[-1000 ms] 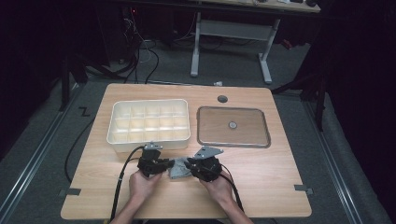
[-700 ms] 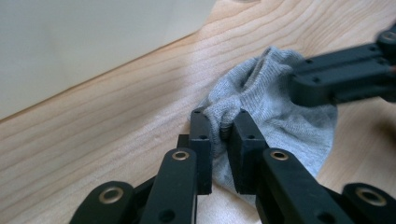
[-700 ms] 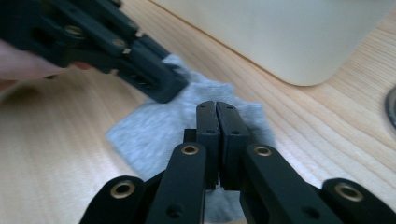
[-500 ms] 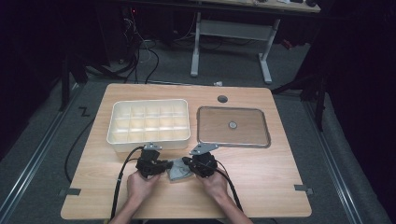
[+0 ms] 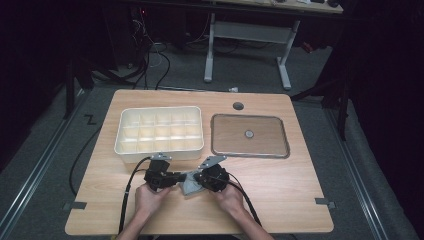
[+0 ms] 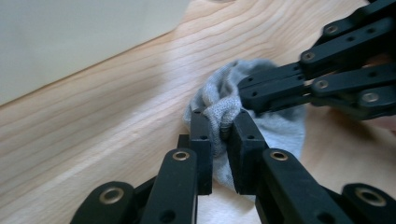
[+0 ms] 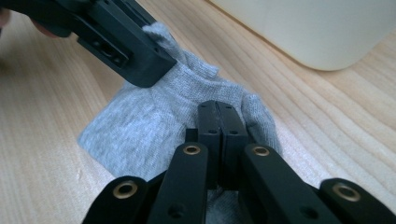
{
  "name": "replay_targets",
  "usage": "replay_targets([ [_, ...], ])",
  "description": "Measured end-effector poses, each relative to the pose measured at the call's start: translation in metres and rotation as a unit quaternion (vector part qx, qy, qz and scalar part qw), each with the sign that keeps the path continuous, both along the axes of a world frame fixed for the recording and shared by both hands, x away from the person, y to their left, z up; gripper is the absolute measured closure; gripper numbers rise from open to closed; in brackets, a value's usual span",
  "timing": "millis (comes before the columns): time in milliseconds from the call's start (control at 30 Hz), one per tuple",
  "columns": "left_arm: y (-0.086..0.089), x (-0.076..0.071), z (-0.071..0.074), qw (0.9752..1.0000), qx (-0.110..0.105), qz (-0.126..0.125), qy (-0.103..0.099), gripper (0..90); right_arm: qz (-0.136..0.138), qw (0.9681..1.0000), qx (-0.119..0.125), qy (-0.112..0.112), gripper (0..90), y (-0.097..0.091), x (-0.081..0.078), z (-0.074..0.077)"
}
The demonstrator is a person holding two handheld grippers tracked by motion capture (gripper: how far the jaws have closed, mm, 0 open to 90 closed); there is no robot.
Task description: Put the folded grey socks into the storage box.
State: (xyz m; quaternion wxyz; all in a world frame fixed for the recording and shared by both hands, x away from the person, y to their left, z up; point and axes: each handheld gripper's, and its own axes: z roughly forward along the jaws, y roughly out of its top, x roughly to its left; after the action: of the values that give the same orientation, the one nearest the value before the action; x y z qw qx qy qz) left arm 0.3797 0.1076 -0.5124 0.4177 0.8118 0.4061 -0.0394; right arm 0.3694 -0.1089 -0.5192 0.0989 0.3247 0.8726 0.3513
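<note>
High view, lower centre: small grey knitted cloth (image 5: 190,184) on the wooden table (image 5: 280,190), pinched by left gripper (image 5: 176,178) & right gripper (image 5: 196,179); risk: thin fold slips if pulled apart.

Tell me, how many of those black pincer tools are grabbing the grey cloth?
2. The left gripper pinches a fold of the grey cloth from its left side; the right gripper is clamped on it from the right. Both are near the table's front edge.
</note>
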Motion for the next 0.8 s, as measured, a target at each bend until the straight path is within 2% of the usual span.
replay_targets([
  [100, 0.0, -0.002, 0.003, 0.9999, -0.014, -0.002, -0.001, 81.2, -0.001, 1.0, 0.007, 0.005, 90.0, -0.001, 0.001, -0.001],
  [333, -0.002, -0.001, 0.005, 0.9992, -0.04, -0.006, -0.003, 81.2, 0.0, 1.0, 0.005, 0.005, 90.0, 0.003, 0.0, -0.001],
  [433, -0.009, 0.0, 0.01, 0.9993, -0.034, -0.013, -0.014, 81.2, 0.003, 1.0, 0.006, 0.007, 90.0, 0.005, 0.001, -0.001],
  [533, -0.014, 0.002, 0.011, 0.9992, -0.031, -0.016, -0.017, 81.4, 0.002, 0.9999, 0.004, 0.01, 90.0, 0.006, 0.0, 0.0],
  [700, -0.015, 0.005, 0.01, 0.9988, -0.041, -0.011, -0.023, 81.7, 0.002, 0.9999, 0.009, 0.012, 90.0, 0.006, 0.001, -0.001],
  [800, -0.015, 0.004, 0.009, 0.9987, -0.044, -0.005, -0.025, 82.0, 0.006, 0.9999, 0.003, 0.008, 90.0, 0.012, -0.003, 0.0],
])
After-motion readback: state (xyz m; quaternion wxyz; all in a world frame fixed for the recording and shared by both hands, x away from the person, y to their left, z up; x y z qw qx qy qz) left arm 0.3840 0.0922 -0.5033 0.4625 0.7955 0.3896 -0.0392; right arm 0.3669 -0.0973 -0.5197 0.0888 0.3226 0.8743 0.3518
